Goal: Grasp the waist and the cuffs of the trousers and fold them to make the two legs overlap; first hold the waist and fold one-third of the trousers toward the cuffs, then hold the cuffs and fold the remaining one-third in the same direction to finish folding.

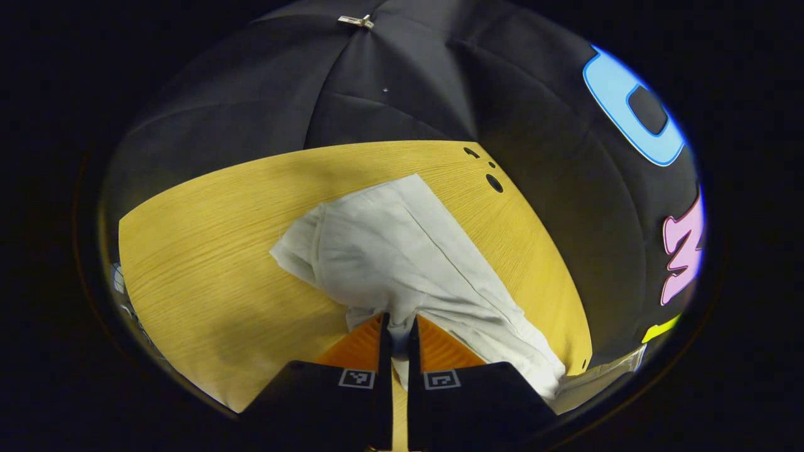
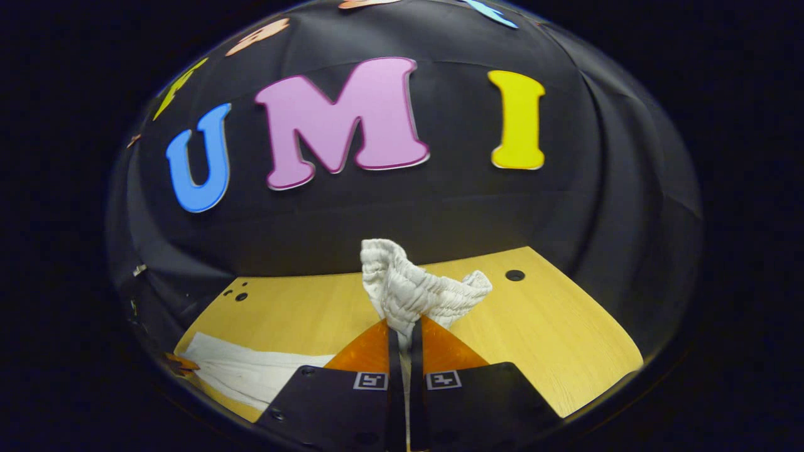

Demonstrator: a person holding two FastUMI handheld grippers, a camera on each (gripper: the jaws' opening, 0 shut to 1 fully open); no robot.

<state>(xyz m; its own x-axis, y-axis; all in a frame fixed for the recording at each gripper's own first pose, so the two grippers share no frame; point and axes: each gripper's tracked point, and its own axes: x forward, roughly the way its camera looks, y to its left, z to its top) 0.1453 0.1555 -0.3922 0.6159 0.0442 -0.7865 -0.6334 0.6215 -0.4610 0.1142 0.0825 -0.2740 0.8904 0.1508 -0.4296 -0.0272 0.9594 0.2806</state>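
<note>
Left gripper (image 1: 399, 326): fingers pinch a fold of the white trousers (image 1: 402, 251), which lie across the wooden table (image 1: 207, 276). Right gripper (image 2: 405, 333): fingers clamp the gathered elastic waist (image 2: 414, 292), lifted above the tabletop; remaining fabric trails lower left.

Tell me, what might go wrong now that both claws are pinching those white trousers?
Three risks, as guesses:
1. The right claw pinches only a bunched bit of the elastic waist; a tug could pull it free.
2. The left claw grips crumpled cloth of the trousers, so creases could get folded in.
3. The trousers already lie close to the table's edge, so part of them might slide off.
</note>
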